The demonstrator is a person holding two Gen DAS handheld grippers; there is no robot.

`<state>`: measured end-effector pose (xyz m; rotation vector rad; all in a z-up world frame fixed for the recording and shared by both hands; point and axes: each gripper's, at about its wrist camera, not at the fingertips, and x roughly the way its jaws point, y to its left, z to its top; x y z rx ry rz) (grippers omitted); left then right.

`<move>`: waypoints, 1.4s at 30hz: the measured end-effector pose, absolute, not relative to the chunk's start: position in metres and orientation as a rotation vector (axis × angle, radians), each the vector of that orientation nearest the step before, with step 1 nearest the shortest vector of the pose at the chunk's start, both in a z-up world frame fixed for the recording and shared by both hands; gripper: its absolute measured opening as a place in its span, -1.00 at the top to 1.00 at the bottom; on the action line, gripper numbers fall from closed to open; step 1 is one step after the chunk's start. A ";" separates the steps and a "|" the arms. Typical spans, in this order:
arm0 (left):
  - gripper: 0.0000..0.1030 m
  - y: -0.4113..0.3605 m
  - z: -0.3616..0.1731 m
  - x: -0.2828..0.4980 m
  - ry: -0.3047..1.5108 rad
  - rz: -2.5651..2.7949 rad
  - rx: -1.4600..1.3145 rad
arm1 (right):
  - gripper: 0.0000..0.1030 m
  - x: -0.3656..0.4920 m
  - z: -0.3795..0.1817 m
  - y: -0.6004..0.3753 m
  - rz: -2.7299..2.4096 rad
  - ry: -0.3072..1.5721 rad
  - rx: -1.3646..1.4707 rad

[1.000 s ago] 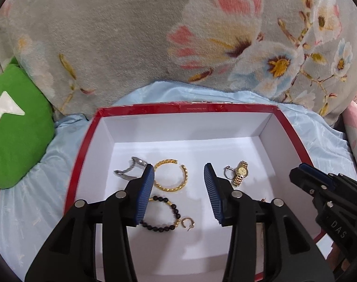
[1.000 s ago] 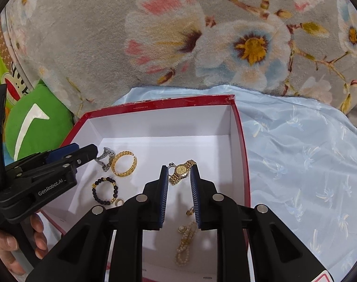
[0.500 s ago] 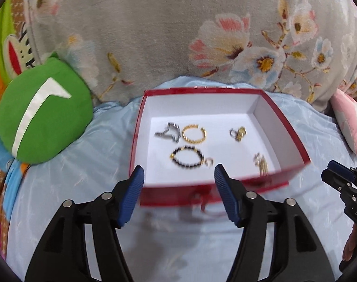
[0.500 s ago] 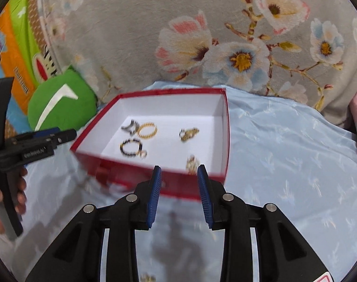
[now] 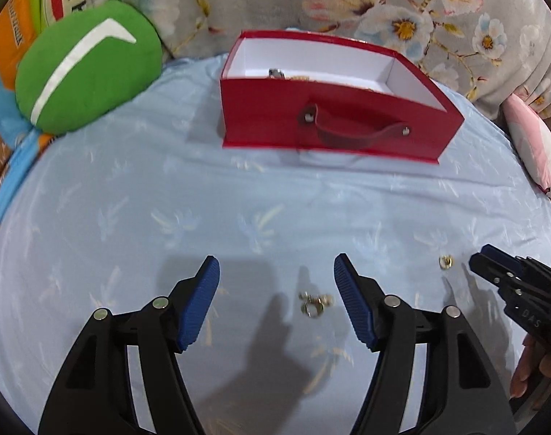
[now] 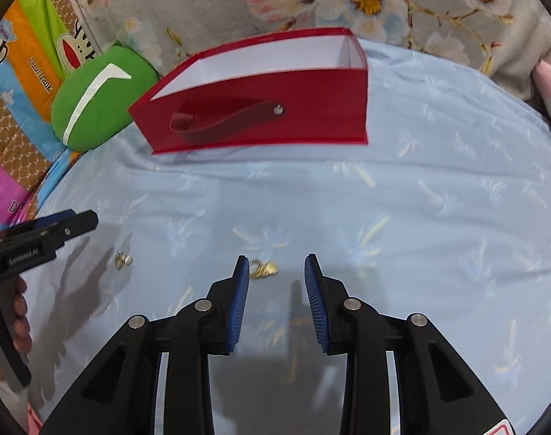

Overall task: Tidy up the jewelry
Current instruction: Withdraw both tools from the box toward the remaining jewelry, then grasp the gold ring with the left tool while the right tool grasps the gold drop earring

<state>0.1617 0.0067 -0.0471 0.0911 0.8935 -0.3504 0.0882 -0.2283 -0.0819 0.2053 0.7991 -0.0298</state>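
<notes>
Two small gold earring pieces [image 5: 314, 303] [image 6: 262, 269] are lying loose on the pale blue patterned bedsheet [image 5: 239, 199], well apart from the red cardboard box [image 5: 333, 123], each between gaping, empty tongs, left gripper [image 5: 277, 301] and right gripper [image 6: 275, 301], risking snagging soft cloth.

Surface: bed [image 5: 130, 217] covered by pale blue sheet
Far end: red box [image 5: 333, 123], green cushion [image 5: 87, 69]
Near end: two small gold pieces [image 5: 313, 302] [image 5: 445, 261], well apart

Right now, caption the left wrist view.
Open left hand-held gripper above small gold earrings on the blue sheet; red box beyond.
</notes>
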 end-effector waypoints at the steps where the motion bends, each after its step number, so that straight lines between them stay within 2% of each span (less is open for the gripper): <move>1: -0.23 0.007 -0.051 0.159 0.901 -0.352 0.083 | 0.39 0.088 -0.085 -0.225 -0.032 0.801 0.195; 21: -0.21 -0.010 -0.083 0.152 0.916 -0.365 0.110 | 0.39 0.104 -0.102 -0.201 -0.047 0.822 0.168; 26: 0.01 -0.017 -0.083 0.149 0.906 -0.385 0.120 | 0.42 0.104 -0.103 -0.201 -0.046 0.822 0.174; 31: 0.39 -0.021 -0.083 0.148 0.903 -0.400 0.115 | 0.47 0.104 -0.103 -0.202 -0.049 0.821 0.181; 34: 0.54 -0.024 -0.082 0.149 0.908 -0.417 0.108 | 0.47 0.105 -0.103 -0.203 -0.046 0.820 0.190; 40: 0.65 -0.026 -0.083 0.153 0.916 -0.438 0.077 | 0.45 0.110 -0.103 -0.203 -0.049 0.820 0.197; 42: 0.65 -0.026 -0.083 0.153 0.917 -0.444 0.068 | 0.56 0.111 -0.103 -0.204 -0.049 0.820 0.205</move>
